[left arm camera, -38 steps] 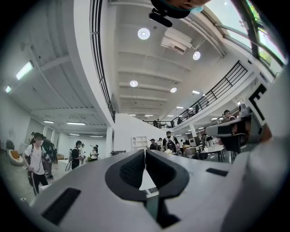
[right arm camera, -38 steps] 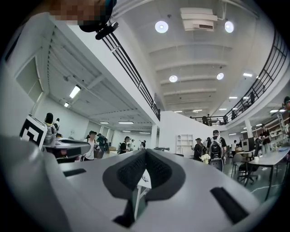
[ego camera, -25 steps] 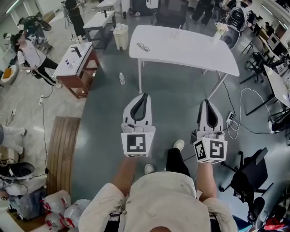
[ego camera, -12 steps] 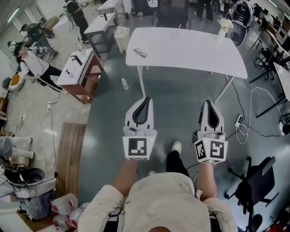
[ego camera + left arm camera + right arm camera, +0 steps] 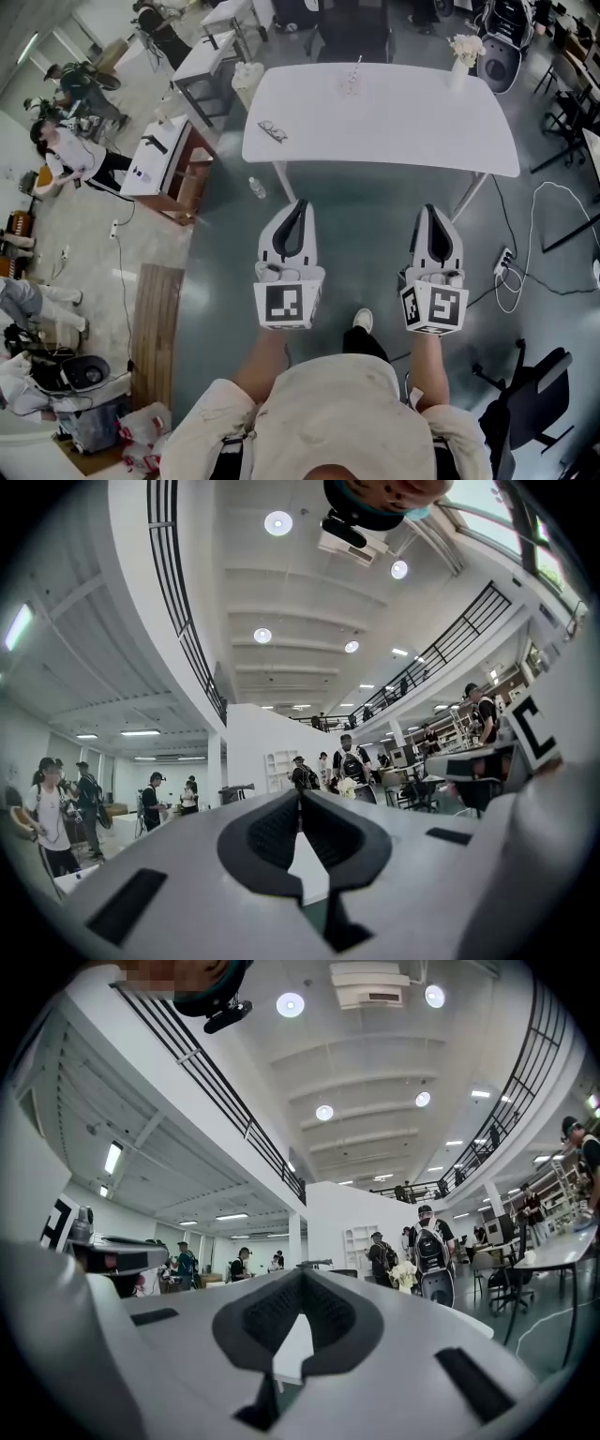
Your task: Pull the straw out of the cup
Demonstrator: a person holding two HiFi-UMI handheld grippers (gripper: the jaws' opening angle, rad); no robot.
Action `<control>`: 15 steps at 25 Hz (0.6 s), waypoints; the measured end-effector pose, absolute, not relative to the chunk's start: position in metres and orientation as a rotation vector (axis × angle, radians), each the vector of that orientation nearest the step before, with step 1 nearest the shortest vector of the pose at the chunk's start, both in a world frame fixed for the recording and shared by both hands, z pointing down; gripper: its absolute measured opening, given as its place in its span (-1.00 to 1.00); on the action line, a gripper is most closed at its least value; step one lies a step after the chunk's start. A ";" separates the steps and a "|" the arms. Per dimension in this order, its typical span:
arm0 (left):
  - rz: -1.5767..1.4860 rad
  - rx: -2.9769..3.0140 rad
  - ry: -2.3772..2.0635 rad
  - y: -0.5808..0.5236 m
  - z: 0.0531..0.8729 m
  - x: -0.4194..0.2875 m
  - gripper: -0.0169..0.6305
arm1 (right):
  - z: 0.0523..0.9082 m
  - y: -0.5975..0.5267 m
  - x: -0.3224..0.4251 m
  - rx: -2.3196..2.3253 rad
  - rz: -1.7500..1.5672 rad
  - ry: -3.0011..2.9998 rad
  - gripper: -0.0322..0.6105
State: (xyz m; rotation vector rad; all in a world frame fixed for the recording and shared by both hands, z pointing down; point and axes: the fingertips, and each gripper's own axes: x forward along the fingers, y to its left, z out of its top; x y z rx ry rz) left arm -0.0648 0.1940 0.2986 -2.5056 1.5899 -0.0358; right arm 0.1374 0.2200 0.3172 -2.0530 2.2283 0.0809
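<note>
The straw [image 5: 357,63] stands in its cup [image 5: 352,83] near the white table's [image 5: 422,122] far edge, well apart from both tongs. The left gripper [image 5: 299,206] and right gripper [image 5: 429,212] are clenched, empty; better to come close, steady the cup, then open.

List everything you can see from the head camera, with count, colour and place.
table: one, white, top centre
cup: one, pale, table's far side, straw standing in it
glasses: one pair, dark, table's left end
flowers: one bunch, whitish, table's far right corner
bottle: one, clear, floor beside table's left leg
office chair: one, black, lower right
left tongs: one, white and black, shut, empty
right tongs: one, white and black, shut, empty
</note>
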 end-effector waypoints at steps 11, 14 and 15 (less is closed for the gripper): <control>-0.055 -2.480 1.594 0.121 0.301 0.021 -0.92 | 0.331 0.146 0.221 -2.025 0.032 2.215 -0.89; -0.061 -2.476 1.613 0.110 0.304 0.027 -0.92 | 0.334 0.135 0.227 -2.011 0.024 2.222 -0.89; -0.063 -2.472 1.617 0.105 0.304 0.027 -0.92 | 0.334 0.130 0.228 -2.009 0.024 2.226 -0.89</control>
